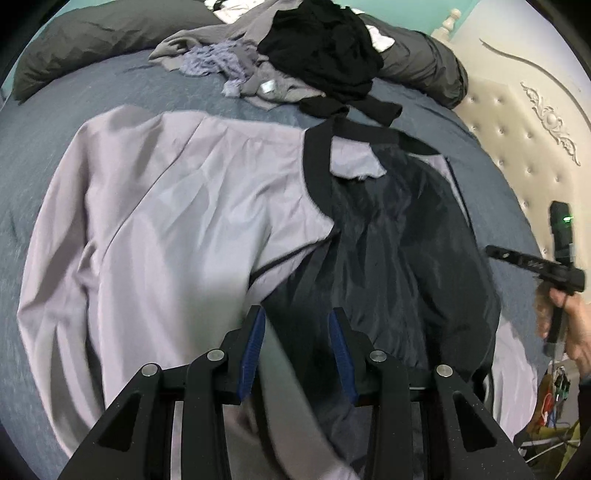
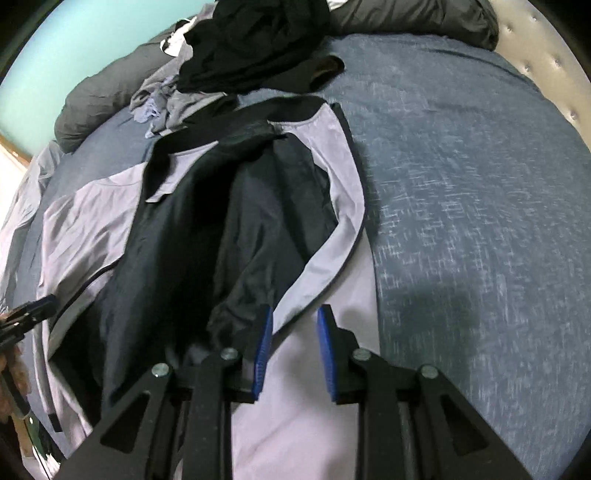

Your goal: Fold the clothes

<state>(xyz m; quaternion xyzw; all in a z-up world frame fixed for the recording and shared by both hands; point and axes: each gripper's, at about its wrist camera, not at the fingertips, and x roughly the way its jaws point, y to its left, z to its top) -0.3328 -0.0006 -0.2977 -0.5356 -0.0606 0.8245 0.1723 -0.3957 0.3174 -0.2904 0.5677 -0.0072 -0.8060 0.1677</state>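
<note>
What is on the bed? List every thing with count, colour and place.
jacket: one, lilac with dark lining, spread open on the bed.
clothes pile: one, black, grey and lavender, beyond the jacket's collar.
bedspread: one, blue-grey, under everything.
pillows: two, dark grey, at the far edge.
headboard: one, cream, tufted, beside the bed.
left tongs: blue pads, apart, over the jacket.
right tongs: blue pads, apart, over the jacket's lilac edge.
hand: one, holding the right tongs.

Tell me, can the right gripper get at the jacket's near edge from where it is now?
Probably yes. The right gripper hangs over the lilac jacket with its jaws apart and nothing between them, and no other clothing covers that edge. The black pile lies far up the bed.
</note>
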